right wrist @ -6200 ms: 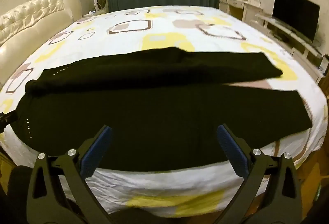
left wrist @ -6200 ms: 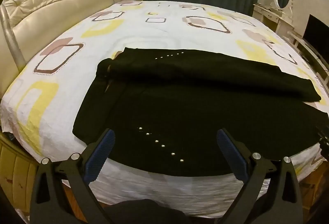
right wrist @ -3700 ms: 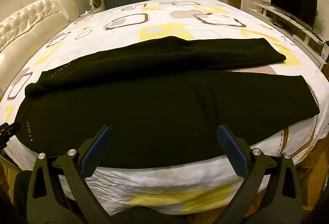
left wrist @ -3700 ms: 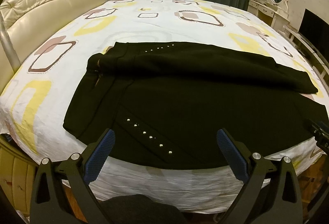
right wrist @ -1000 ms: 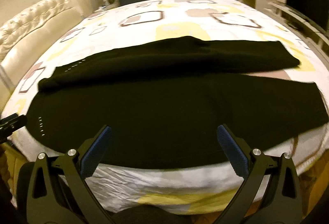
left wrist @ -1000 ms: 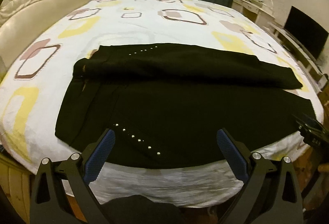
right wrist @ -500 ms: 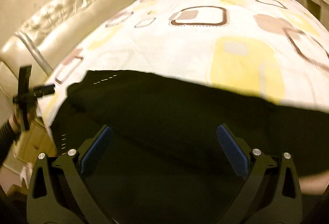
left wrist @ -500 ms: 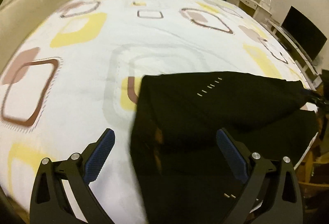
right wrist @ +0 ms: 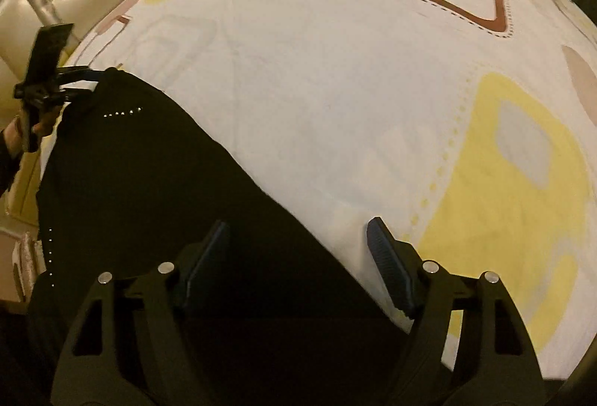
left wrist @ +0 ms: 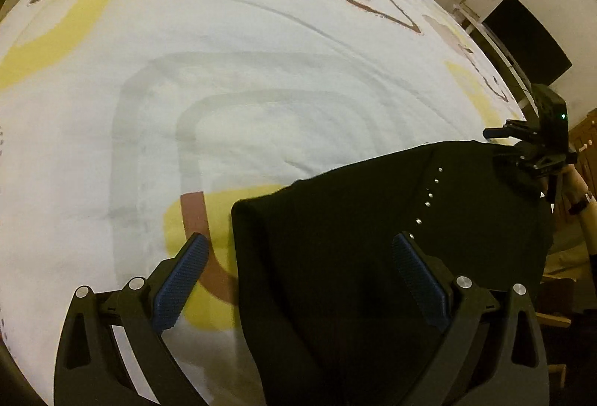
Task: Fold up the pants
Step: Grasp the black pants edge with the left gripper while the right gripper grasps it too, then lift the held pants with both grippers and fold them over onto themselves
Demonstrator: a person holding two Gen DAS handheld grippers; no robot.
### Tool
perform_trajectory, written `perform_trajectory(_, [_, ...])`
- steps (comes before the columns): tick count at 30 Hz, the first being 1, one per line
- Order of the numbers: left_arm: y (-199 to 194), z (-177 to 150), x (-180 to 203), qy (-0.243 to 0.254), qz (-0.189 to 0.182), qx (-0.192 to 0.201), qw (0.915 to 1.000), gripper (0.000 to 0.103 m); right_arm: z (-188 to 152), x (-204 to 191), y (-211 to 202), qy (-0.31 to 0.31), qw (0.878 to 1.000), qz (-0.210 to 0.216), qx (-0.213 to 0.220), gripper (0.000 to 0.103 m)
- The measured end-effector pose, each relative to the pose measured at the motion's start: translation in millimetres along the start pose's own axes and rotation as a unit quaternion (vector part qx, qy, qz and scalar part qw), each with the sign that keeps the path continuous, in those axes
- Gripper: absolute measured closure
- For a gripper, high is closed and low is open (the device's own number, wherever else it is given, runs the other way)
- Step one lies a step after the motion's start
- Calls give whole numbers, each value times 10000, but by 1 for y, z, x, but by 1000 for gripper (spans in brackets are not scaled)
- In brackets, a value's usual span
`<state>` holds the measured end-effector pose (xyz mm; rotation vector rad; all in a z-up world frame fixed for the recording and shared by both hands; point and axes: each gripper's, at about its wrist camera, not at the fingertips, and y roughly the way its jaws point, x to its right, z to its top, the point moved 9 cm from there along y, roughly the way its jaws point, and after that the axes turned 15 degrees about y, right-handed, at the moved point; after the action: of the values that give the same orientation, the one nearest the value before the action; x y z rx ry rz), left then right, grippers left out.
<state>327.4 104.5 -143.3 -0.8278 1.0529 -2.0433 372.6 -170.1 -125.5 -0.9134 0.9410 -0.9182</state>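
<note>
1. The bed (left wrist: 261,70) is carrying the black pants (left wrist: 373,257), which are lying toward 5 o'clock in the left view and toward 8 o'clock in the right view.
2. The left tongs (left wrist: 298,242) are gaping, released, over the cloth's edge. I judge they should be closing on both layers at once.
3. The right tongs (right wrist: 298,223) are standing half-narrowed, not clenched, with the hem passing between them.
4. The studs (left wrist: 429,195) are giving a line to fold along, so keep it straight.
</note>
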Motion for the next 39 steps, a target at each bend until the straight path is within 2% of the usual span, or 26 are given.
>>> perform_trajectory(1, [3, 2, 0, 54, 24, 11, 10000, 6, 2, 1, 1, -31, 10000, -11, -17, 27])
perform_trajectory(3, [6, 5, -1, 93, 135, -9, 9999, 26, 6, 4, 4, -81, 9999, -49, -89, 27])
perform_trajectory(4, [8, 7, -4, 98, 256, -51, 9996, 45, 7, 3, 5, -115, 9998, -76, -115, 27])
perform_trajectory(6, [9, 11, -9, 11, 239, -128, 9996, 54, 6, 1, 6, -202, 9996, -130, -172, 32])
perform_trajectory(7, [9, 12, -10, -23, 159, -154, 9998, 63, 4, -1, 6, -246, 9993, -123, -250, 48])
perform_trajectory(8, [10, 12, -8, -43, 50, -207, 9998, 68, 3, -4, 6, -235, 9992, -58, -326, 73])
perform_trajectory(9, [10, 13, -7, -26, 36, -231, 9997, 69, 3, -7, 6, -168, 9991, 55, -391, 88])
perform_trajectory(10, [10, 13, -5, 27, 91, -261, 9996, 71, 1, -12, 3, -82, 9985, 221, -490, 95])
perform_trajectory(12, [7, 16, 0, 209, 310, -262, 9990, 74, 1, -15, -1, -264, 9988, -9, -414, 96])
perform_trajectory(13, [4, 19, 3, 221, 324, -221, 9990, 84, 1, -19, -8, -369, 9988, -139, -304, 96])
perform_trajectory(18, [-37, 46, 14, 92, 341, 463, 9983, 85, 9, -26, -50, -326, 9982, -346, 352, 96])
perform_trajectory(22, [-67, 46, 27, 58, 273, 844, 9960, 85, -7, -41, -88, -391, 9928, -536, 996, 96])
perform_trajectory(25, [-85, 31, 42, 60, 256, 971, 9949, 86, -29, -61, -105, -538, 9862, -777, 1362, 96])
perform_trajectory(29, [-104, 7, 63, 24, 237, 1124, 9934, 87, -68, -85, -114, -700, 9787, -1008, 1644, 96])
perform_trajectory(35, [-123, -38, 84, -146, 159, 1254, 9919, 91, -128, -108, -127, -674, 9725, -989, 1998, 96])
perform_trajectory(39, [-127, -75, 97, -281, 105, 1252, 9917, 91, -157, -118, -122, -702, 9702, -1074, 2057, 96])
